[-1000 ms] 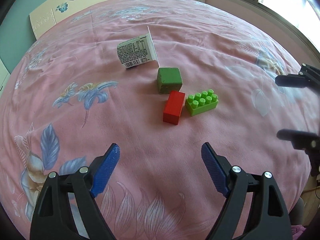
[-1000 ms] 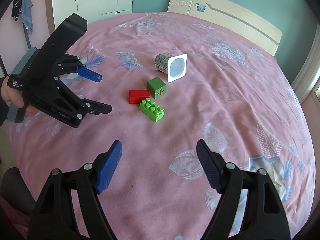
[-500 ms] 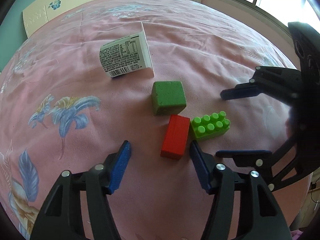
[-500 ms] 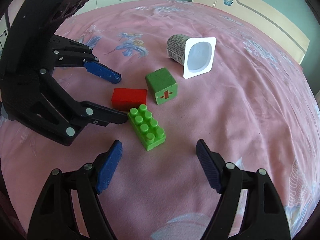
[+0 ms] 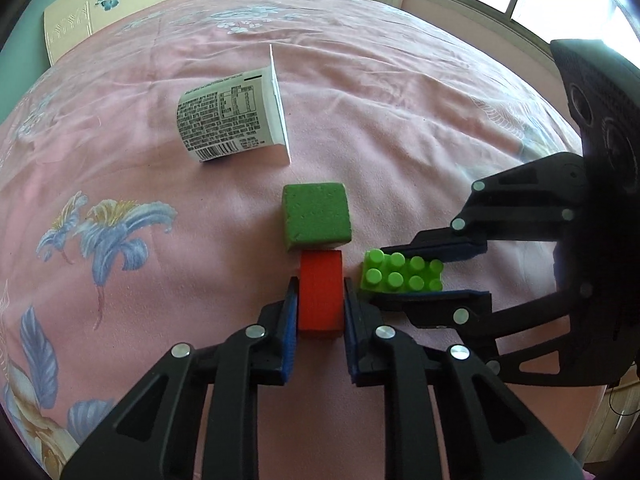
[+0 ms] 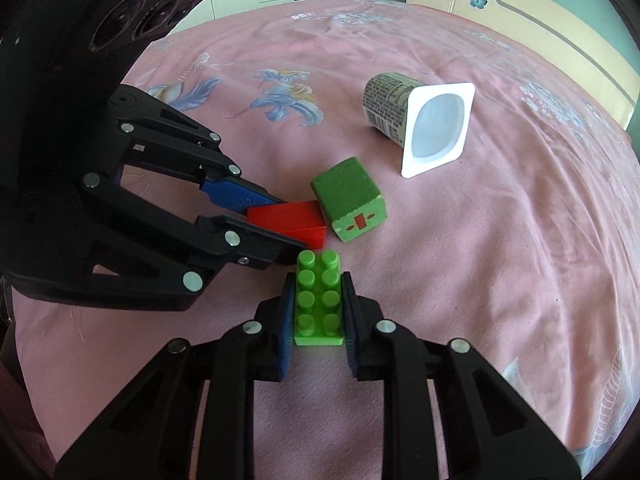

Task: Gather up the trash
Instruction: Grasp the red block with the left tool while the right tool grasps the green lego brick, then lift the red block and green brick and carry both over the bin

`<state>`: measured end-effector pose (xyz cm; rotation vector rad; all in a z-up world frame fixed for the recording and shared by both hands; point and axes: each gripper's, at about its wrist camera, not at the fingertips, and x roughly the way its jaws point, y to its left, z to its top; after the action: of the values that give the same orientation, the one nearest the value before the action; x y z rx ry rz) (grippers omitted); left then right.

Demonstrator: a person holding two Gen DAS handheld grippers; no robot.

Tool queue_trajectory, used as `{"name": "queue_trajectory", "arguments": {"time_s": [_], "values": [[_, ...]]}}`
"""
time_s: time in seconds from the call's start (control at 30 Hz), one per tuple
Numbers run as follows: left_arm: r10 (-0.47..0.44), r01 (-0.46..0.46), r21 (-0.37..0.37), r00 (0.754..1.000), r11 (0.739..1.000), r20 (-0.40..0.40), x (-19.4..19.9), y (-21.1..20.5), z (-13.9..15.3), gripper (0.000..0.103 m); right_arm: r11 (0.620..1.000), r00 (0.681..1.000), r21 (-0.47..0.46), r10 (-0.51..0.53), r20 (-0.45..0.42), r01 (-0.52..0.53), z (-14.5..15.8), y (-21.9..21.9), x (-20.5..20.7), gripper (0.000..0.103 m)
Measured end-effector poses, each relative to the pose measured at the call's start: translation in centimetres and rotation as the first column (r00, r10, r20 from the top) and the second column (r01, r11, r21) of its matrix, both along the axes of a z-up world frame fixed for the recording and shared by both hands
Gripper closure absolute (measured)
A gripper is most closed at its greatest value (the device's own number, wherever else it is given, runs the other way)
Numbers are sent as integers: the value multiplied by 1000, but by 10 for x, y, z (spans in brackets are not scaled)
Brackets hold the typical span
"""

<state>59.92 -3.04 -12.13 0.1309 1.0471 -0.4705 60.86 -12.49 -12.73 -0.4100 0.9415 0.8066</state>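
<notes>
So, from my left wrist view, my left gripper (image 5: 321,304) has just clamped down on the red block (image 5: 321,294), blue pads tight against both of its long sides. That block lies flat on the pink flowered bedspread (image 5: 120,184), and its far end touches the green cube (image 5: 316,220). Just right of it is the green studded brick (image 5: 402,276), and my right gripper (image 5: 432,274) comes in from the right edge with one finger along each side of that brick. The actual trash, an empty yogurt cup (image 5: 234,116), lies on its side farther back, well apart from the blocks, label facing up and rim toward the right.

Now the right wrist view: my right gripper (image 6: 319,312) has just closed too, pinching the green studded brick (image 6: 319,300) between its pads, studs up. My left gripper (image 6: 276,220) reaches in from the left, its fingers on either side of the red block (image 6: 290,218), which butts against the green cube (image 6: 349,198). The yogurt cup (image 6: 420,124) is tipped over up near the back right, open mouth facing the camera, nothing touching it. Behind the bedspread (image 6: 500,260) I can see a cream headboard (image 6: 520,12).
</notes>
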Motion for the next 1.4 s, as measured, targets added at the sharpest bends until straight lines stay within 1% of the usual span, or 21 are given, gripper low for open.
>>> {"name": "queue_trajectory", "arguments": {"time_s": [0.13,0.23,0.37,0.5,0.67,0.83,0.97,1.1,1.27,1.4], "values": [[22,-22,1,1000,1000,5,-6,5,7,81,999,999,-5,-35,7,35,4,-4,-4,80],[52,-52,4,999,999,14,-12,14,18,81,999,999,-8,-52,15,52,11,-10,-11,80],[85,-86,10,995,996,42,-23,27,38,81,997,996,-16,-77,45,78,27,-20,-25,80],[108,-110,22,992,994,70,-40,34,60,81,995,993,-10,-99,72,100,52,-31,-42,80],[121,-127,45,985,991,126,-71,37,95,81,993,984,5,-119,131,120,95,-37,-71,80],[142,-152,37,970,988,196,-106,42,143,81,989,971,17,-145,191,144,144,-48,-108,80],[143,-157,34,956,987,256,-138,43,181,81,986,957,39,-167,239,162,184,-54,-137,80],[137,-155,33,941,987,310,-175,41,215,81,983,936,46,-181,303,175,223,-60,-172,80],[129,-153,36,922,988,365,-220,39,252,81,983,914,51,-184,362,178,262,-64,-217,80],[135,-160,30,908,987,397,-253,38,275,81,983,899,60,-184,399,174,287,-68,-251,80]]}}
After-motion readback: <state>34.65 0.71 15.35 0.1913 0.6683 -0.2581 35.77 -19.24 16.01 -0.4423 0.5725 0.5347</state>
